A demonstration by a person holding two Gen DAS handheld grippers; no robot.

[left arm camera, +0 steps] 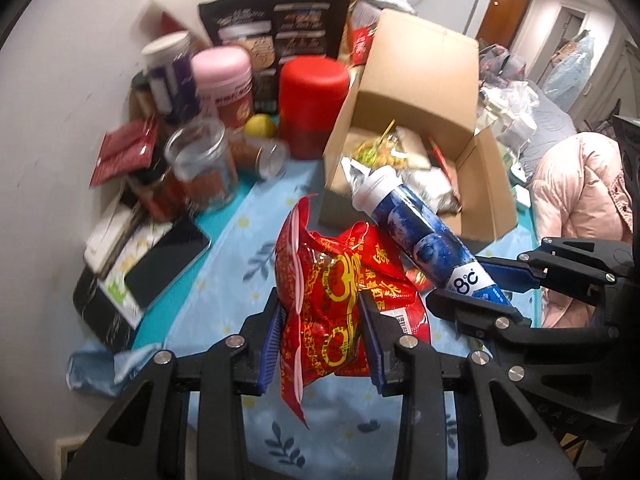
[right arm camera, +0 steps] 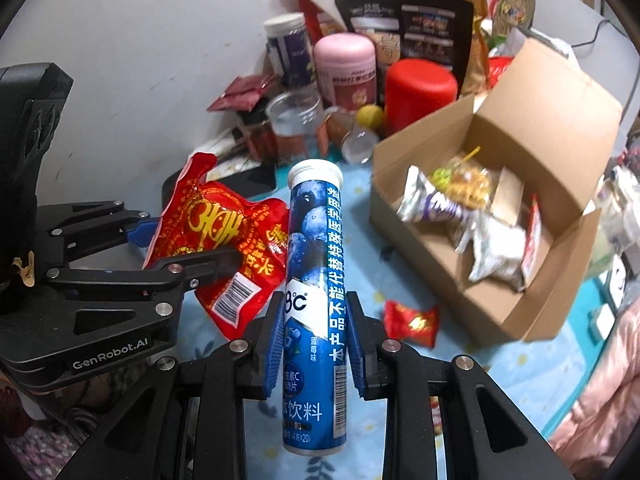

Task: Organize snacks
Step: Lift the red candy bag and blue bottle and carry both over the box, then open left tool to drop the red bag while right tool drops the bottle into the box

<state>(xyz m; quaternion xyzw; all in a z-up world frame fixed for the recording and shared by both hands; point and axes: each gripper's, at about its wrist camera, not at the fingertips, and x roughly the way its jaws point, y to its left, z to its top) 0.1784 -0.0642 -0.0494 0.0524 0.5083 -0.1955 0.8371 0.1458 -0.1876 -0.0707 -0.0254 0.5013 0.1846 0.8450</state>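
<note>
Left gripper (left arm camera: 320, 340) fingers (left arm camera: 269, 344) pinch the red snack bag (left arm camera: 336, 308).

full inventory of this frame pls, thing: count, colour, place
red bag: 1, red and gold, in left gripper
tube: 1, blue, white cap, in right gripper
box: 1, brown, open, right, wrapped snacks inside
candy: 1, red, on cloth by box
red jar: 1, red, back
pink jar: 1, pink lid, back
clear jar: 1, clear, back left
black bag: 1, black, against wall
cloth: 1, light blue, on table
left gripper: black, blue pads, shut
right gripper: black, blue pads, shut
</note>
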